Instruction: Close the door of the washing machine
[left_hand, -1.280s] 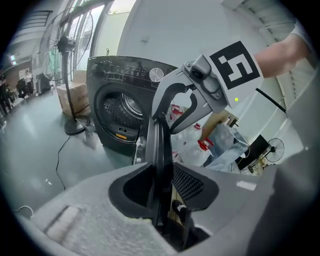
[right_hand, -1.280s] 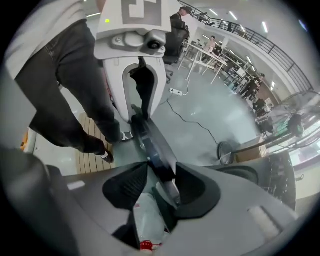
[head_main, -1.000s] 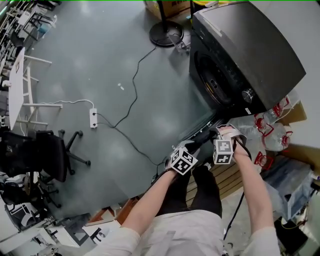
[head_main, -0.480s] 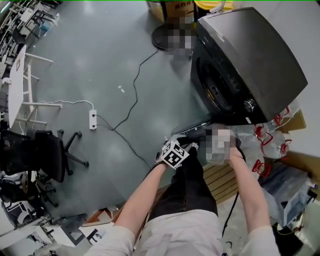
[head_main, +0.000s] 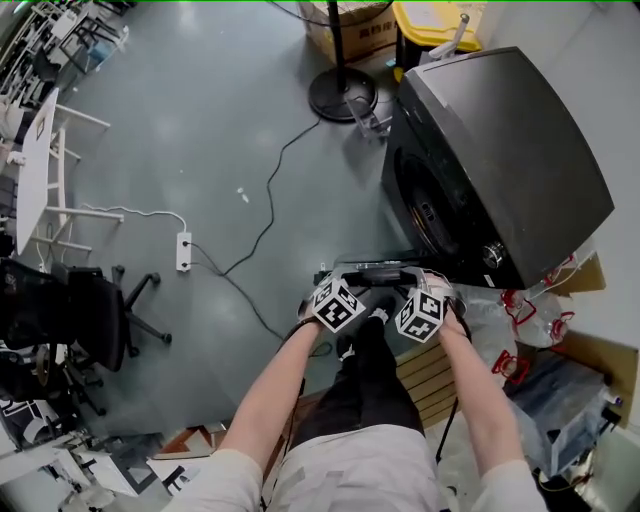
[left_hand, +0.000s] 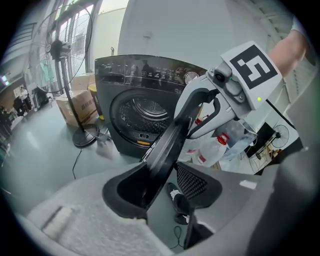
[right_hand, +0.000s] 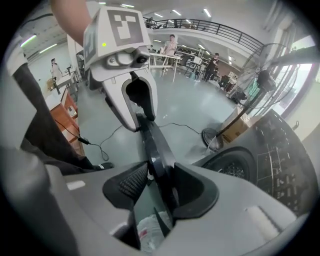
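grey floor (head_main: 180, 130) bears washing machine (head_main: 520, 150), power strip (head_main: 184, 252), fan base (head_main: 342, 95).

**Reporter:** What did the room look like that day?

**Photographer:** A wide grey floor (head_main: 180, 120) lay glossy under ceiling strip lights (right_hand: 176, 12). A black cable (head_main: 271, 195) snaked across it, and a white power strip (head_main: 184, 251) lay nearby.

**Reporter:** And the furniture?

**Photographer:** A black office chair (head_main: 95, 315) and a white table (head_main: 35, 150) stood at the left edge. A pedestal fan (left_hand: 59, 50) rose beside cardboard boxes (left_hand: 75, 107), with tall windows (left_hand: 75, 25) behind it. A railed mezzanine (right_hand: 215, 27) ran along the far side, a plain white wall (left_hand: 200, 25) closed the other, and a slatted wooden pallet (head_main: 430, 368) lay close by.
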